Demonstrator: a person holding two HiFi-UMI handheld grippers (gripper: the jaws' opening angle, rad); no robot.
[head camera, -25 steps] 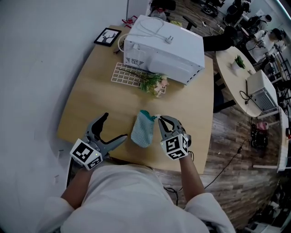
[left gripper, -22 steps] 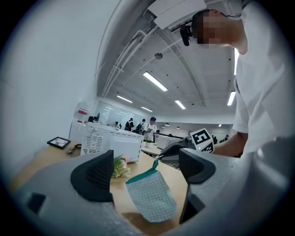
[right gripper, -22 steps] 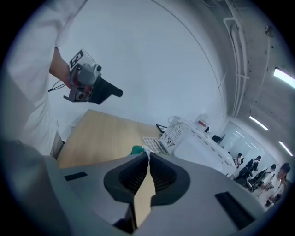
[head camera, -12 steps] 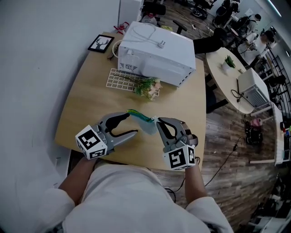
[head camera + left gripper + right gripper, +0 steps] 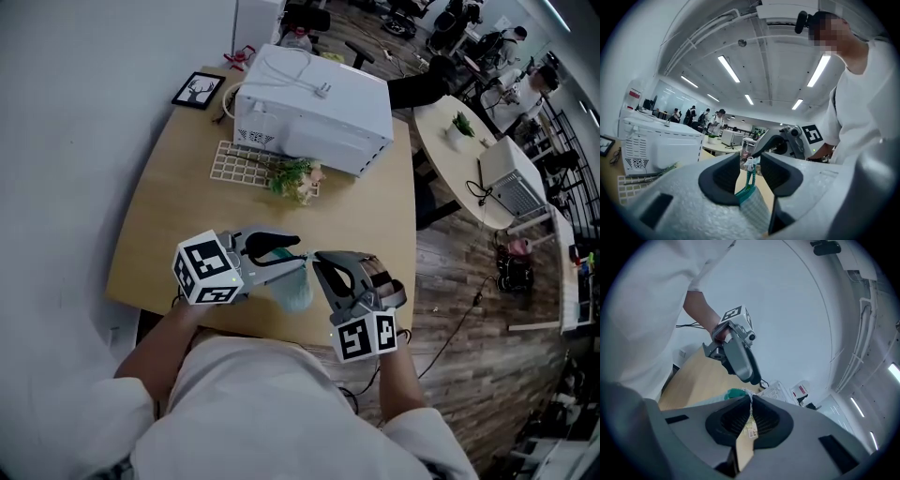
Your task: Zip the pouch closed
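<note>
The pale blue-green pouch [image 5: 293,289] hangs above the wooden table [image 5: 178,225] between my two grippers. My right gripper [image 5: 317,261] is shut on the zipper pull, and in the right gripper view [image 5: 751,399] a small paper tag [image 5: 751,426] dangles between its pads. My left gripper [image 5: 300,253] points level at the pouch's other end. Its jaws are closing around the teal zipper end [image 5: 749,180], with a little gap still showing on each side. In the left gripper view the pouch's woven body [image 5: 754,208] lies low between the jaws, and the right gripper [image 5: 787,143] is beyond it.
A white appliance [image 5: 314,108] stands at the table's far side, with a white grid rack [image 5: 242,164] and a bunch of flowers [image 5: 295,178] in front of it. A framed picture [image 5: 198,90] lies at the far left corner. A wall runs along the left.
The right gripper lifted the pouch off the table, so it now hangs. The left gripper swung right to the pouch's top end, and its wide-open jaws have narrowed around it.
</note>
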